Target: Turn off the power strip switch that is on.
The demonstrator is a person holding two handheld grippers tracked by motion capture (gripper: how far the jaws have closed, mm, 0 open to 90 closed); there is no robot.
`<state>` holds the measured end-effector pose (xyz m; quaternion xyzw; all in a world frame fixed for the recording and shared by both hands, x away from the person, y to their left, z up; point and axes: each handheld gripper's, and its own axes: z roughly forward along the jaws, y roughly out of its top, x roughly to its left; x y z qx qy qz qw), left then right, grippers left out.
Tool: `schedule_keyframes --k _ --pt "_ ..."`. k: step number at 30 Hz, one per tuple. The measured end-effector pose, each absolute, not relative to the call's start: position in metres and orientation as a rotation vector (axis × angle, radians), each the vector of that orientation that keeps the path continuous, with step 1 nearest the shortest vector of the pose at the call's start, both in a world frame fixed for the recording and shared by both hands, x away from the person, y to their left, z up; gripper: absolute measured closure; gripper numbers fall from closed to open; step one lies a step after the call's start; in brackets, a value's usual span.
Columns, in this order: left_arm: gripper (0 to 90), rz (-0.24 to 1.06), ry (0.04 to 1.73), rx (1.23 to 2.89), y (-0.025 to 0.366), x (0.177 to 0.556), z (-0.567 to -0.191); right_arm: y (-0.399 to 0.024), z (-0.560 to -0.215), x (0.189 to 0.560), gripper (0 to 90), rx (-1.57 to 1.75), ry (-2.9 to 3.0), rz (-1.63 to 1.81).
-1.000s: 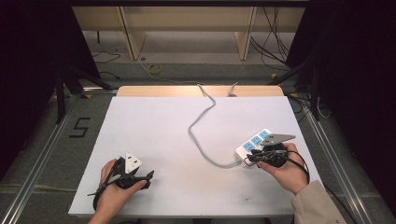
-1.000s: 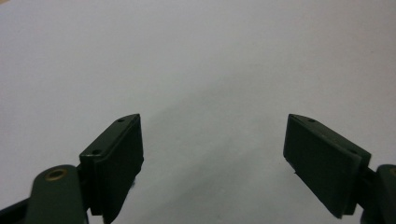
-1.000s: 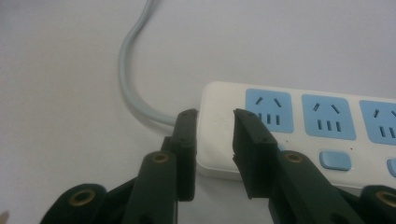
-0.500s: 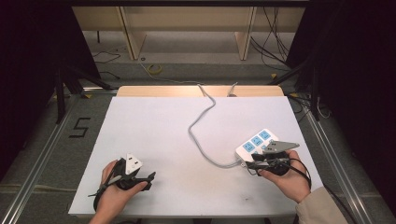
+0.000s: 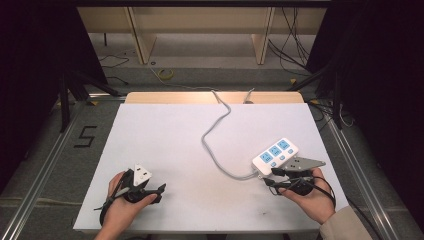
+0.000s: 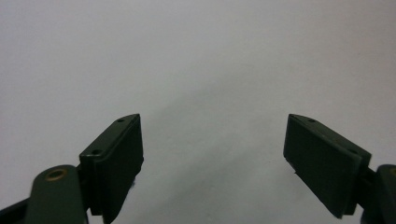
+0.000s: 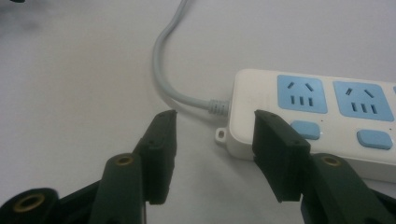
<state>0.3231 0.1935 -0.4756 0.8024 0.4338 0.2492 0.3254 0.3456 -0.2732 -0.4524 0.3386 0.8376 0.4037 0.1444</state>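
Note:
A white power strip (image 5: 275, 154) with blue sockets lies at the table's right, its grey cable (image 5: 215, 130) snaking off to the back edge. My right gripper (image 5: 270, 179) sits just on the near side of the strip's cable end. In the right gripper view the strip (image 7: 327, 116) lies ahead and to the right, the cable (image 7: 161, 60) curves away to the left, and my right gripper (image 7: 215, 121) is open. Its jaws have just been opening, with only bare table between them. My left gripper (image 5: 159, 190) rests at the near left. In its own view the left gripper (image 6: 212, 126) stands open over bare white surface.
The white table sheet (image 5: 170, 140) ends in a wooden strip (image 5: 170, 97) at the back. Metal rails run along both sides. A "5" mark (image 5: 85, 136) is on the floor to the left, and shelf legs and loose cables lie behind the table.
My right gripper has drawn back from the strip's near end toward the person, and its jaws have spread apart. The strip and the left hand have stayed put.

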Motion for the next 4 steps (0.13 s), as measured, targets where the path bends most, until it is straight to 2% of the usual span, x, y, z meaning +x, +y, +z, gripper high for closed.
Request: schedule_keyframes --k 4 --pt "19.3 0.658 1.147 2.099 0.1950 0.3252 -0.4763 -0.2738 -0.4544 0.3452 48.5 0.988 2.409 1.173"
